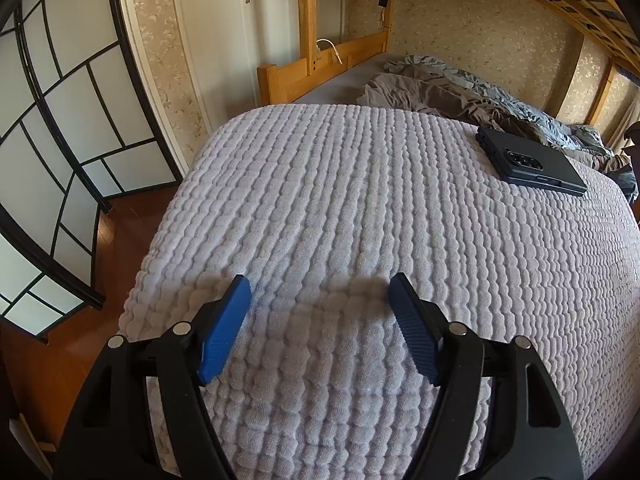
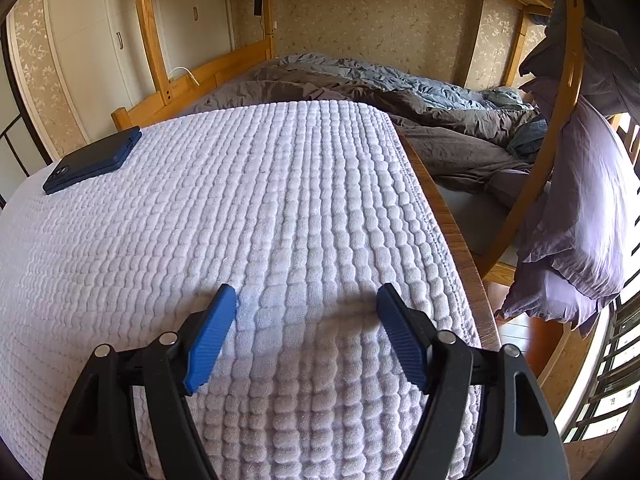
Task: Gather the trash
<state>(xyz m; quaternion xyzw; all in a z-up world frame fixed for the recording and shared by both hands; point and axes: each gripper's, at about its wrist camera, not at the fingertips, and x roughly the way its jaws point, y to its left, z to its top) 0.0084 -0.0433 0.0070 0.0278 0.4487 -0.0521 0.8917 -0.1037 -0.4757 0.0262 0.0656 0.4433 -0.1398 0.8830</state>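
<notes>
No trash shows in either view. My left gripper (image 1: 320,288) hovers open over a white textured cloth (image 1: 360,220) that covers a table, with nothing between its blue pads (image 1: 222,332). My right gripper (image 2: 306,294) is likewise open and empty above the same cloth (image 2: 240,220), near its right edge. A dark blue phone (image 1: 528,160) lies on the cloth at the far right in the left wrist view, and the phone (image 2: 92,160) lies at the far left in the right wrist view.
Behind the table stands a wooden bunk bed (image 1: 320,64) with rumpled grey and blue bedding (image 2: 420,92). A lilac pillowcase (image 2: 580,216) hangs on the bed's ladder at right. A paper screen (image 1: 52,120) and wooden floor (image 1: 80,340) lie left. The table's wooden edge (image 2: 452,220) shows.
</notes>
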